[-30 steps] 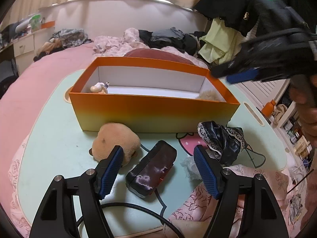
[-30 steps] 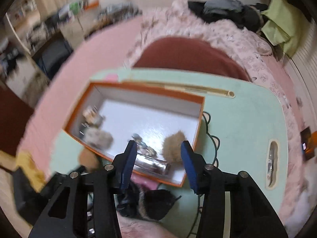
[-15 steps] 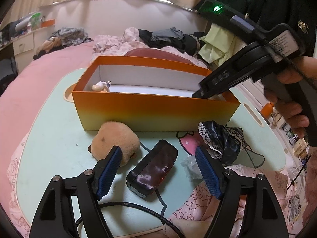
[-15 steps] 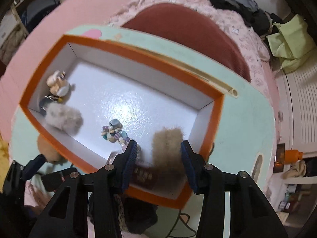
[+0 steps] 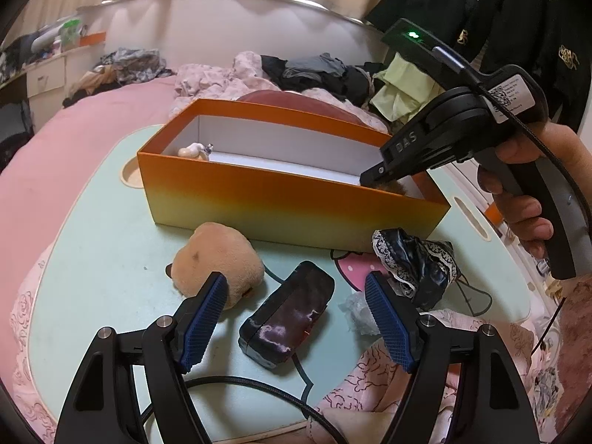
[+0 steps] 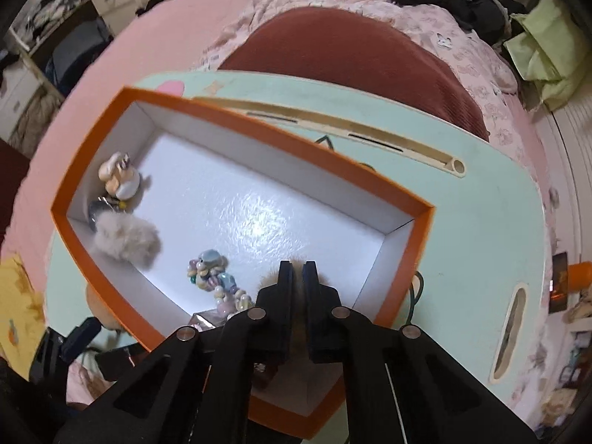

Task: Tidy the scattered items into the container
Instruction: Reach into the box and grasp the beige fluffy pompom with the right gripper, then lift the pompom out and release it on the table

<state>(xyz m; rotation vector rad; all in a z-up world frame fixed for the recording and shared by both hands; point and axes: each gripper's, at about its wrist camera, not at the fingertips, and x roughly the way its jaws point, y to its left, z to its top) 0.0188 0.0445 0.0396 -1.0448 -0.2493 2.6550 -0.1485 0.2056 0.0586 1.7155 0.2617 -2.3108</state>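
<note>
My right gripper (image 6: 298, 272) pinches a brown fluffy ball (image 6: 272, 277) low inside the orange cardboard box (image 6: 421, 229). My left gripper (image 5: 296, 314), fingers spread, hovers over the dark rectangular case (image 5: 286, 318) on the worktop (image 5: 111, 259).

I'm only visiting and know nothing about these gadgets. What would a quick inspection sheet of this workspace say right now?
Surface: mint lap table on a pink bed.
Job's things: orange box holds a figurine, white pompom, bead charm, brown pompom. Outside it: tan plush, dark case, black lace cloth.
Clutter: crumpled wrapper.
Grippers: left gripper open above the case; right gripper shut inside the box at the brown pompom.
Cables: black cable along the table's near edge.
Surroundings: clothes heaped on the bed.
</note>
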